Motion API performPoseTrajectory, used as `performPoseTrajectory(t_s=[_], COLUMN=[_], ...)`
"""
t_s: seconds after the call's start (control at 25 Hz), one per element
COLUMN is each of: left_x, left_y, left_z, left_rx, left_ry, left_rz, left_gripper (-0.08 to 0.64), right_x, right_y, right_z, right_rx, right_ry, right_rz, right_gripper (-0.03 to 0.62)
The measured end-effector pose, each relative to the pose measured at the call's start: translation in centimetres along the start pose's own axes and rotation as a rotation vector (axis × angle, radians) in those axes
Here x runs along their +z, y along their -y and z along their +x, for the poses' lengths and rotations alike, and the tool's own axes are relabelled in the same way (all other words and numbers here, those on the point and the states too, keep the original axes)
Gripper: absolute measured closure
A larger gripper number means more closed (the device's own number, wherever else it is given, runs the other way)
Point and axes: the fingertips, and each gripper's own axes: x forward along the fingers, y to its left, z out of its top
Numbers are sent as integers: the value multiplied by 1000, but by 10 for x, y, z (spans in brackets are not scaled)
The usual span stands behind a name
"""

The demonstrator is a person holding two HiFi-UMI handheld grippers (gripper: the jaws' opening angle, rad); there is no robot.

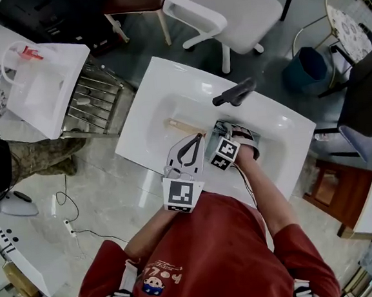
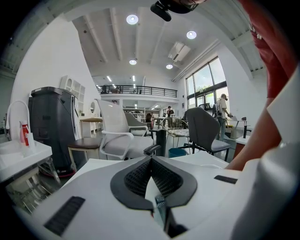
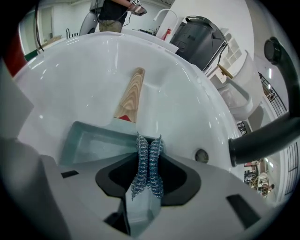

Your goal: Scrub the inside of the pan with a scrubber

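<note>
Jaws clamped on scrubber (image 3: 148, 168), right gripper (image 3: 149, 140) dips into sink (image 3: 187, 93); left gripper (image 2: 151, 161) seemingly level, jaws together

This is a large open office hall set up for testing. Swivel office chairs (image 2: 117, 136) stand around. Tall windows (image 2: 208, 84) fill the far right wall, and a railed gallery (image 2: 136, 90) runs at the far end under round ceiling lights (image 2: 132, 19). A free-standing white sink (image 1: 282, 136) stands near loose floor cables (image 1: 68, 206).
</note>
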Motion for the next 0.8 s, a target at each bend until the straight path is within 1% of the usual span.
performPoseTrajectory(t_s=[0.2, 0.4, 0.52, 0.64, 0.8], left_x=[5, 4, 5, 8, 13], left_y=[0, -3, -2, 2, 12], left_z=[0, -2, -2, -1, 6], left_rx=[3, 6, 6, 2, -15], left_ry=[9, 2, 6, 15, 24], left_rz=[1, 10, 18, 23, 9], left_gripper=[546, 546, 546, 546, 546], right_x=[4, 5, 4, 2, -9], right_y=[0, 0, 1, 3, 3], right_z=[0, -1, -2, -9, -28], right_rx=[-8, 1, 6, 22, 46], right_ry=[10, 18, 33, 53, 105], right_rz=[-3, 1, 18, 78, 245], right_gripper=[442, 440, 440, 440, 440])
